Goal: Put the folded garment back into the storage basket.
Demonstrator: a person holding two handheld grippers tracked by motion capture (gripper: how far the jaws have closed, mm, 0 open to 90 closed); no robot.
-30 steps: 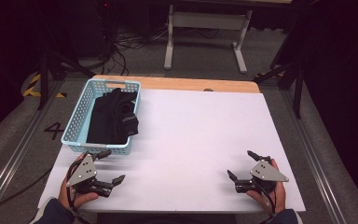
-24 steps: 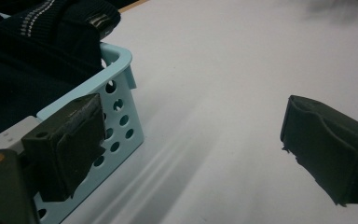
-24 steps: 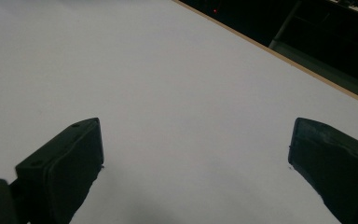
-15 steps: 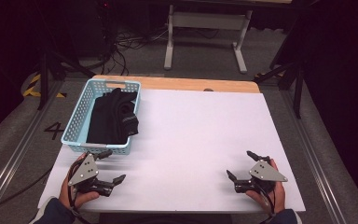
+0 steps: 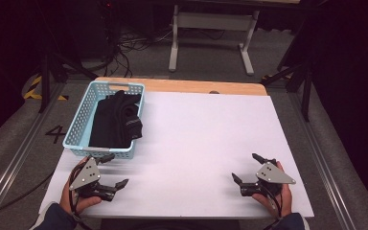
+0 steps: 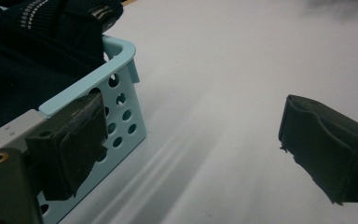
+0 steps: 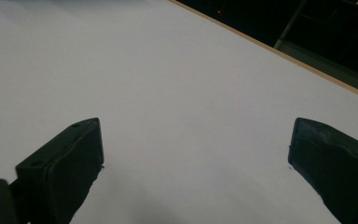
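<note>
Both hands rest low at the near edge of the white worktop, so this looks like the very start, with nothing picked up yet. The left gripper sits just beside the near corner of the light blue basket, jaws spread wide and empty. The right gripper is well apart from it on the other side, also wide open over bare surface. The dark garment lies folded inside the basket, one edge draped over its right rim. I'd guess the next move is for the left gripper to rise over the basket wall and pinch a fold of the cloth.
</note>
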